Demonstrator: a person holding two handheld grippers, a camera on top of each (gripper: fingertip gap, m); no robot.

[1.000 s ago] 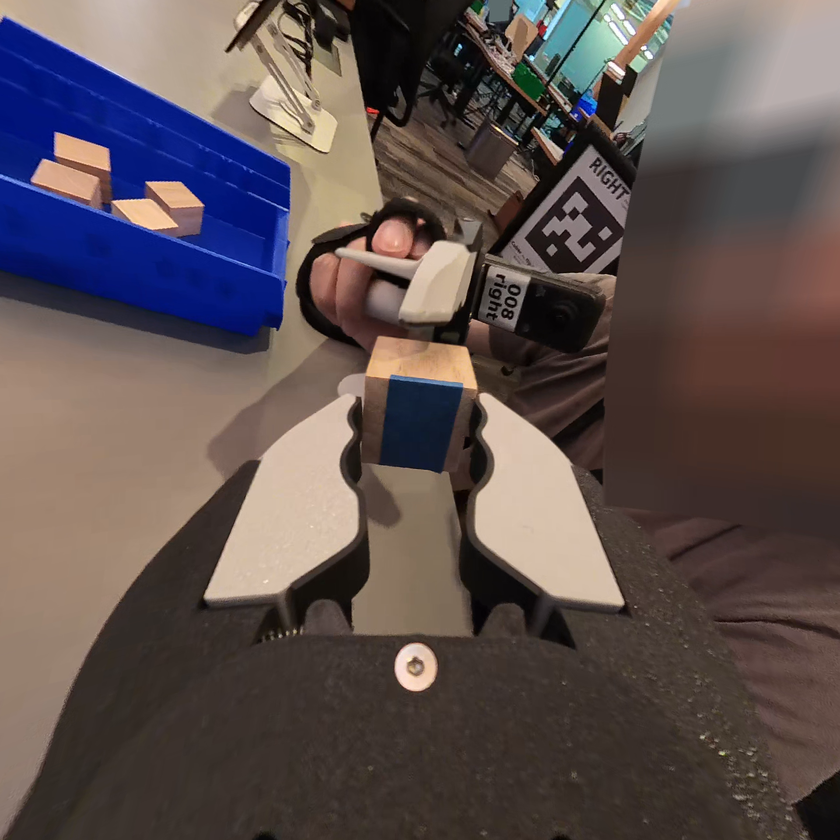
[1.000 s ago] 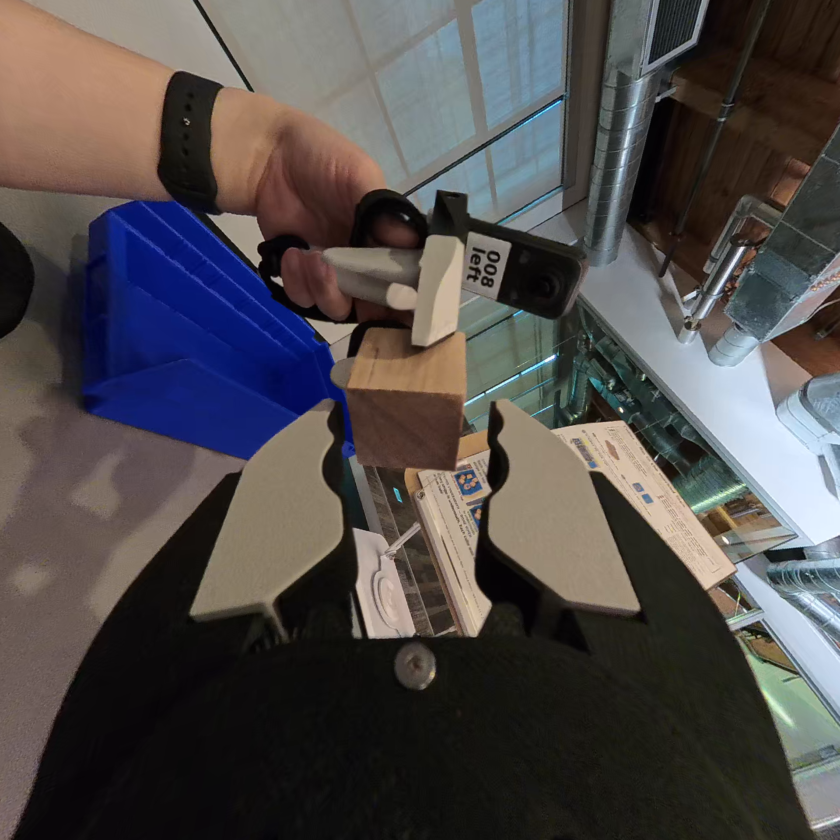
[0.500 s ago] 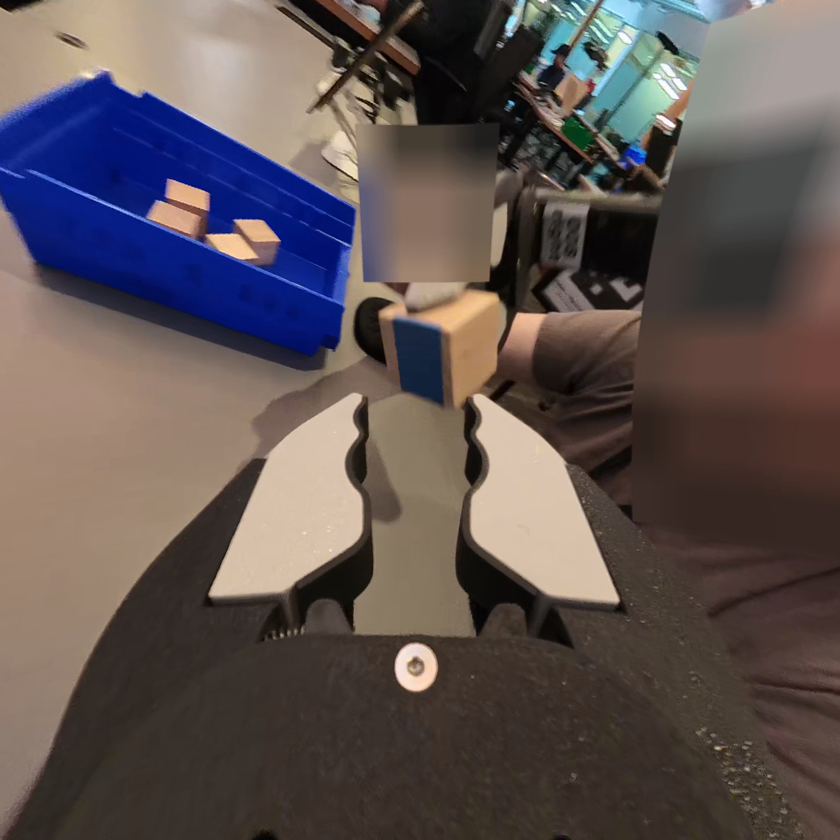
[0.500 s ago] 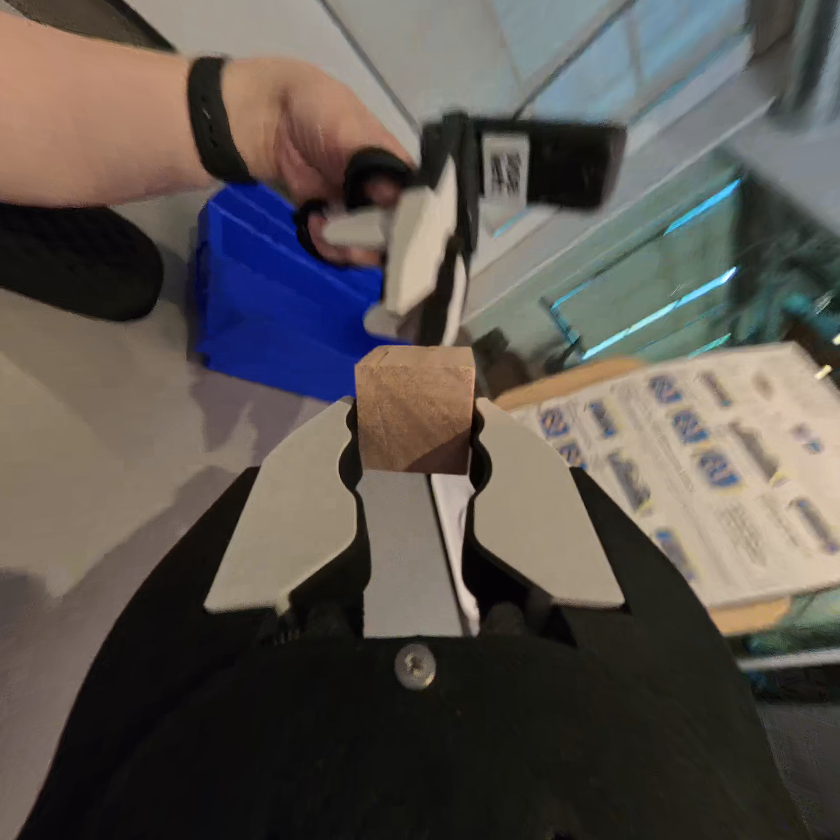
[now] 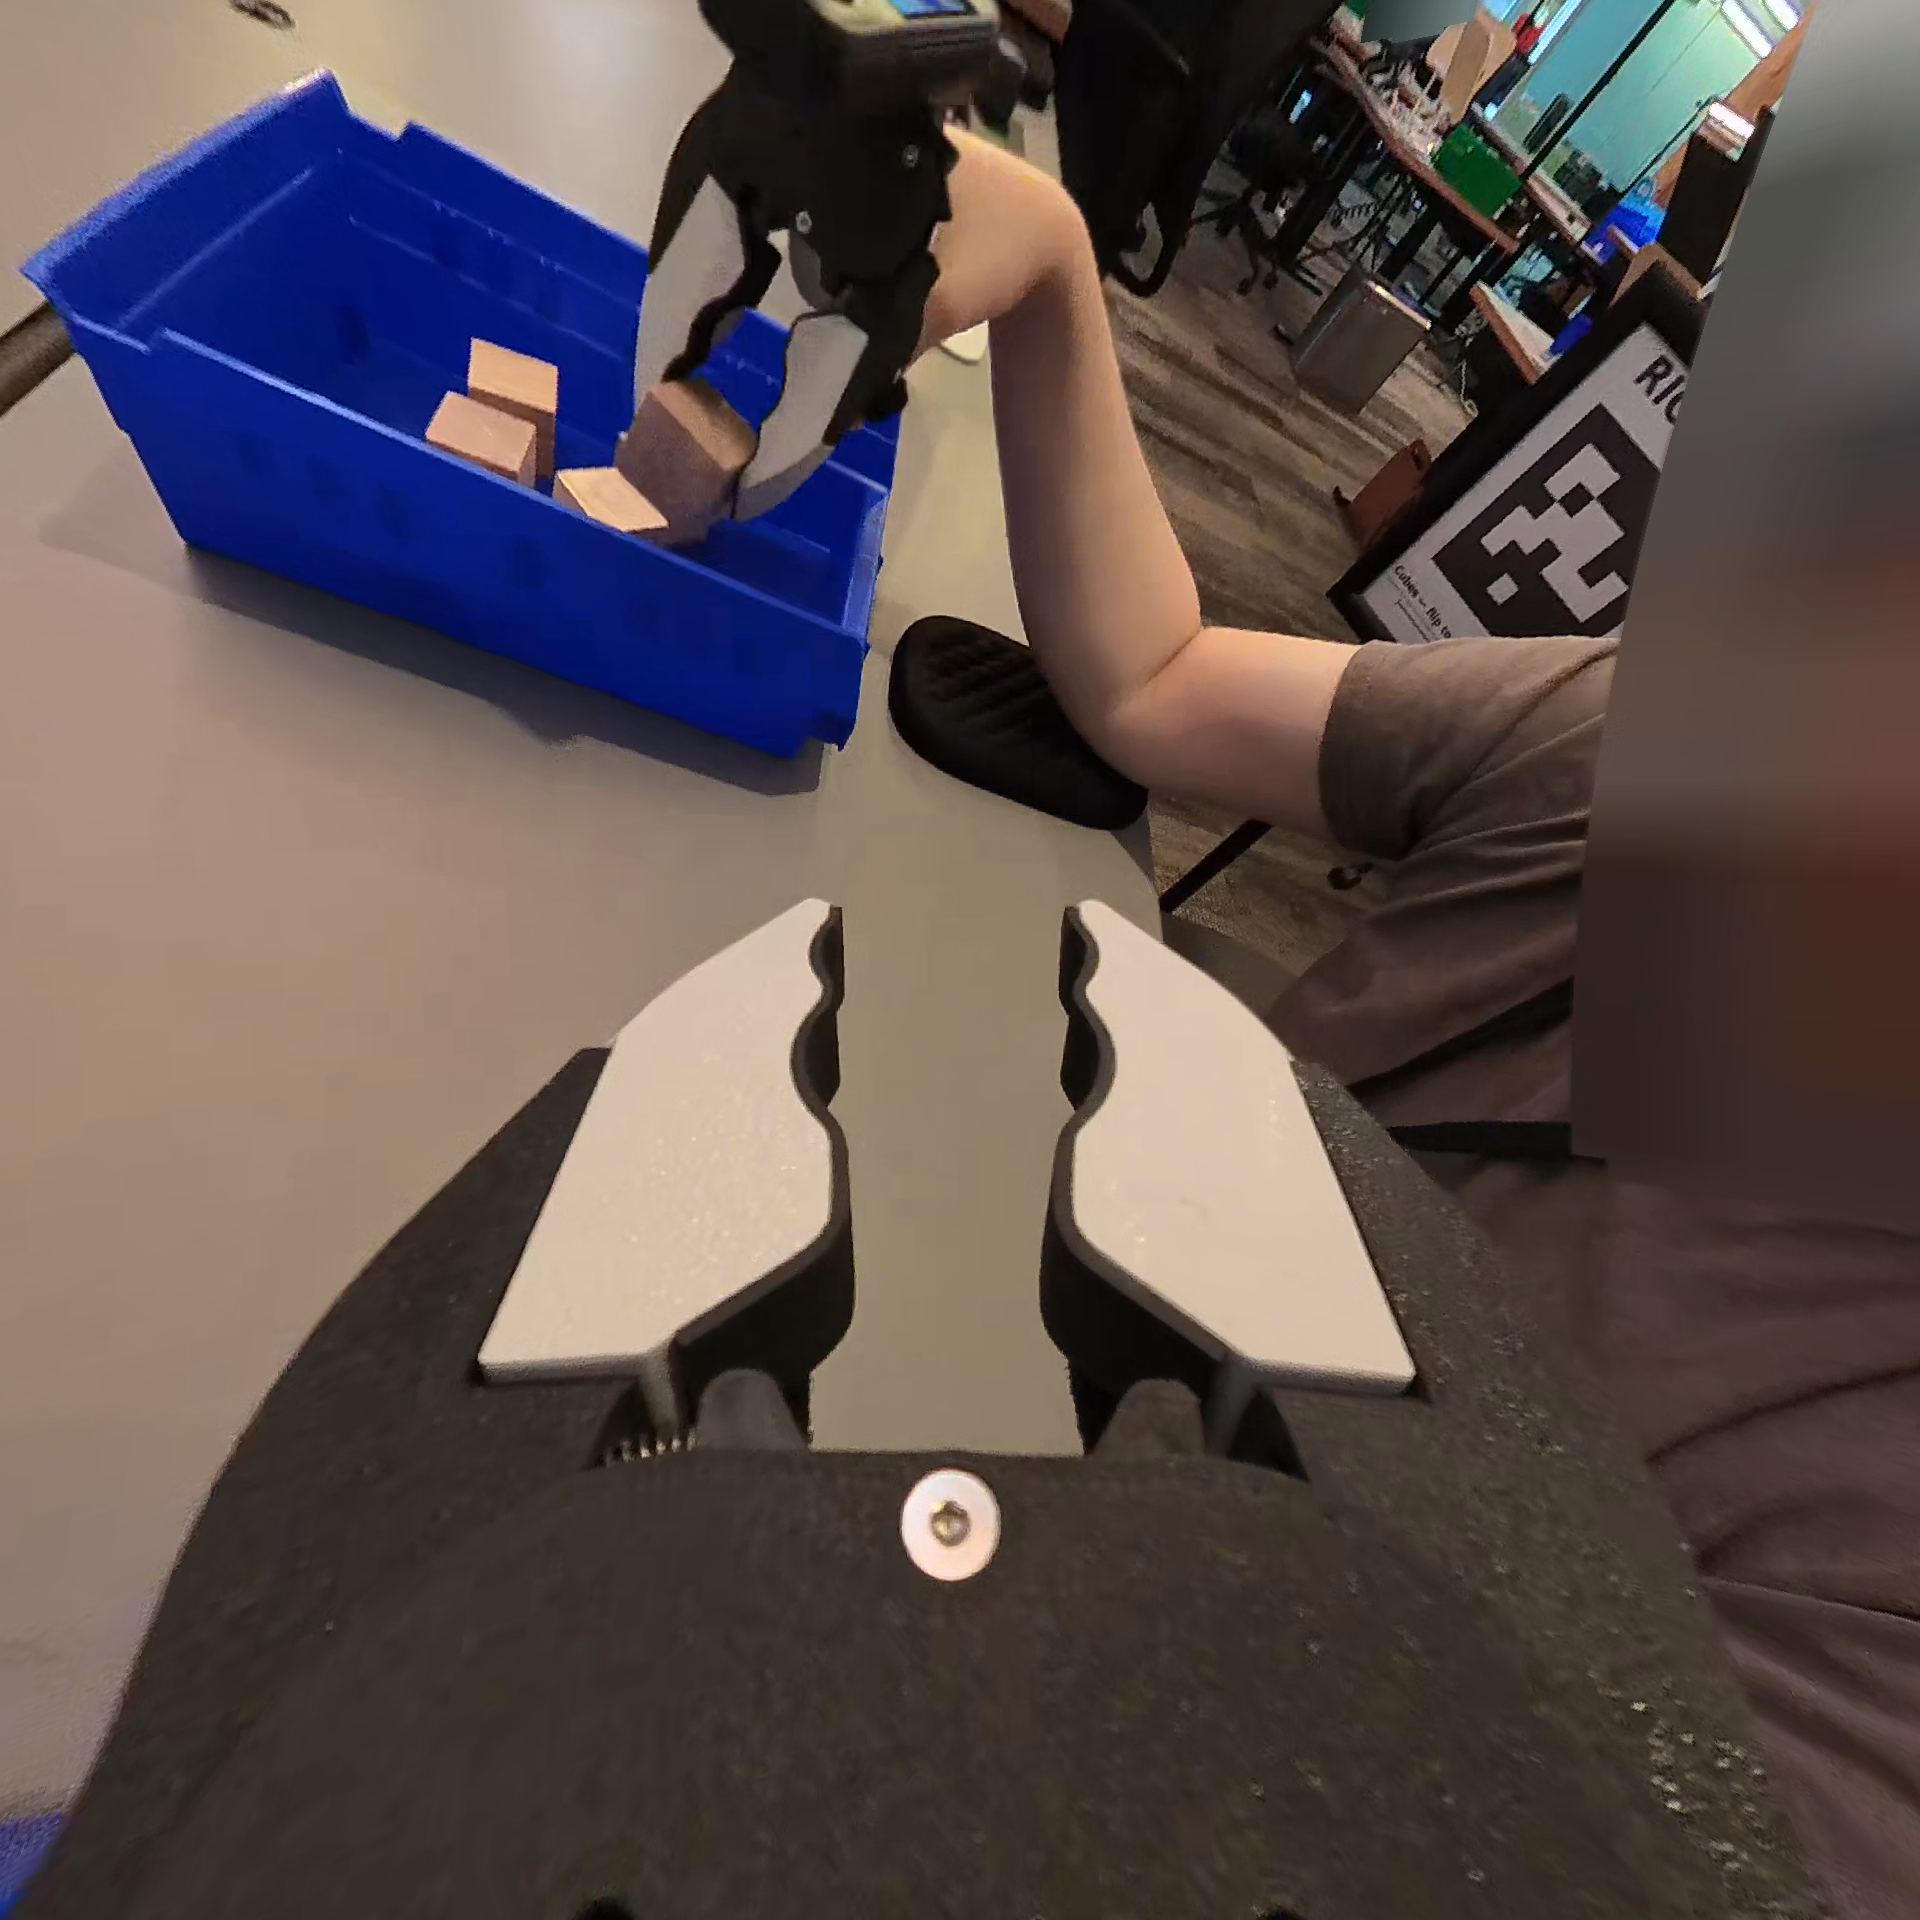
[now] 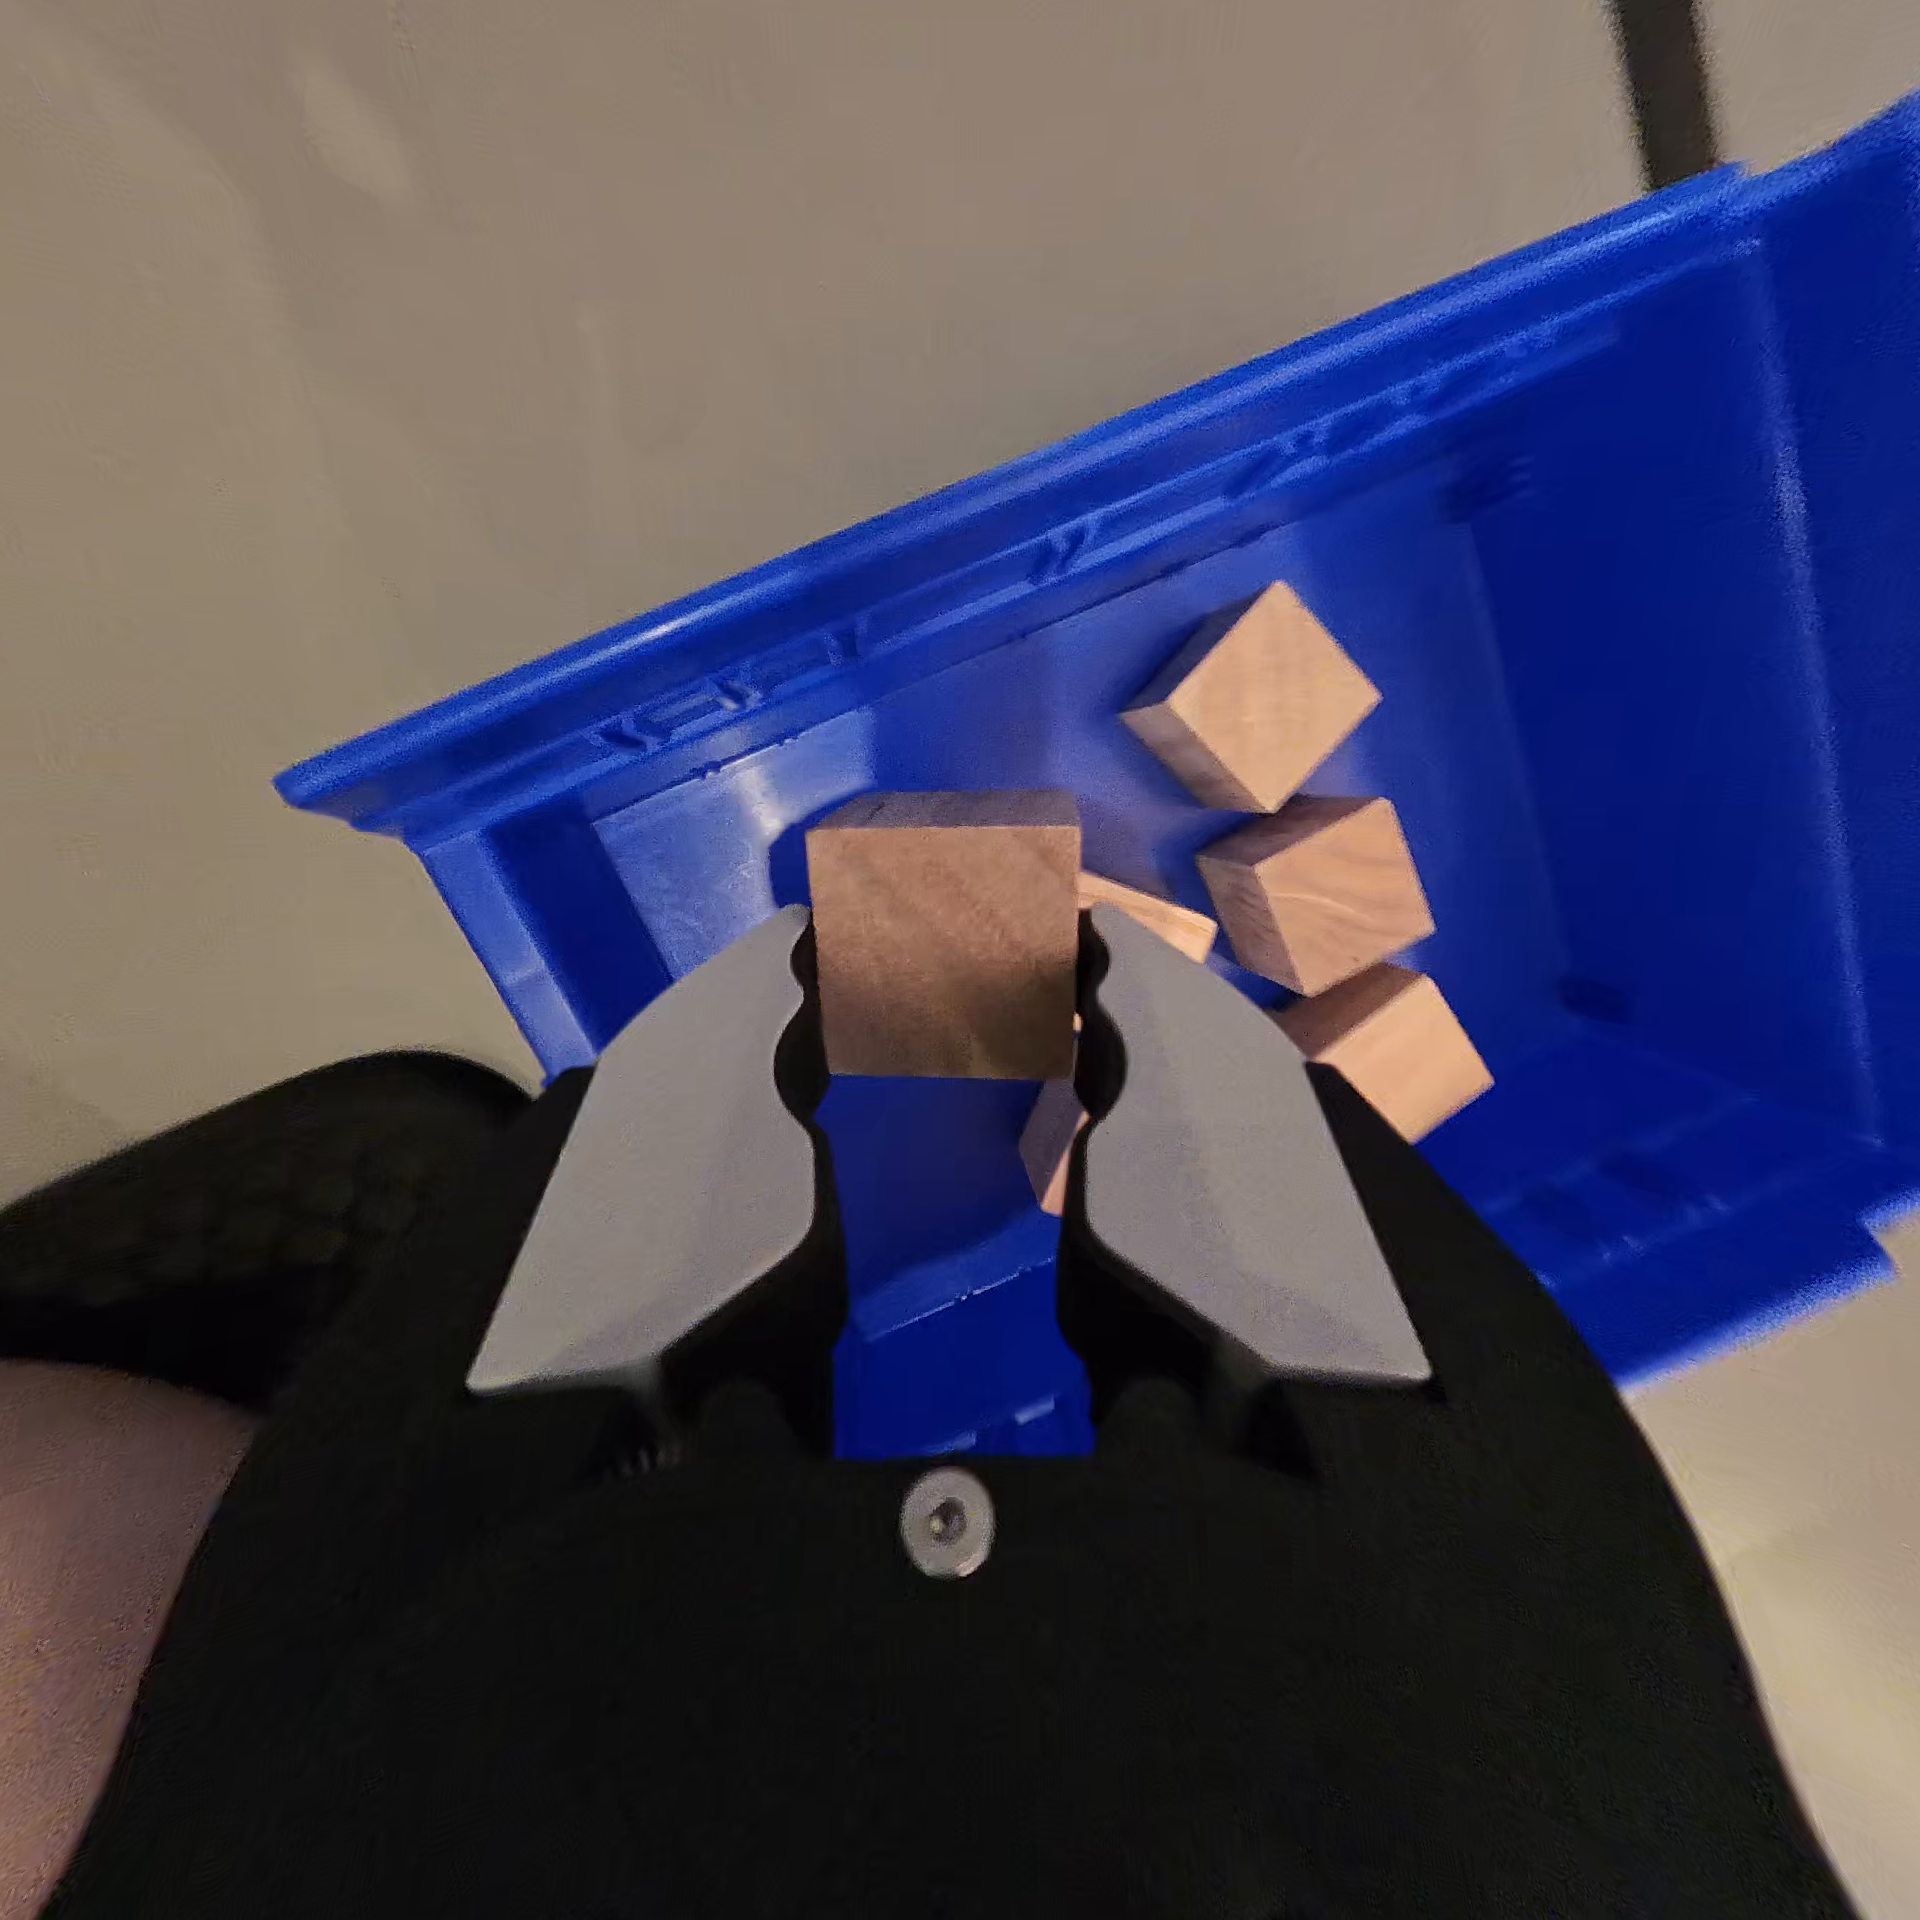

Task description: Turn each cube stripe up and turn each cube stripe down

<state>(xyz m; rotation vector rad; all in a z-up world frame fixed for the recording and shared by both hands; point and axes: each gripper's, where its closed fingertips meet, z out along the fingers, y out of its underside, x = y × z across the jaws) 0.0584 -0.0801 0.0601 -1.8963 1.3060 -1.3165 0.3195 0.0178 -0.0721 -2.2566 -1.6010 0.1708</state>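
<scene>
My right gripper [image 6: 940, 920] is shut on a plain-faced wooden cube [image 6: 940, 935] and holds it just above the near end of the blue bin [image 6: 1039, 592]. No stripe shows on the held cube in either view. Several other wooden cubes [image 6: 1314, 894] lie in the bin, one partly hidden behind my right finger. In the left wrist view the right gripper [image 5: 696, 457] points down into the bin [image 5: 499, 582] with the cube [image 5: 681, 457] between its fingers, beside three cubes [image 5: 483, 436]. My left gripper [image 5: 948, 914] is open and empty above the grey table, well short of the bin.
A black padded rest [image 5: 1013, 717] lies on the table at the bin's right end, with the person's forearm [image 5: 1081, 499] above it. The table edge runs just right of it. A board with a black-and-white marker [image 5: 1538, 520] stands beyond on the floor.
The cube passed from my left gripper to my right. The right gripper closed on it and carried it over the bin. The left gripper opened and drew back.
</scene>
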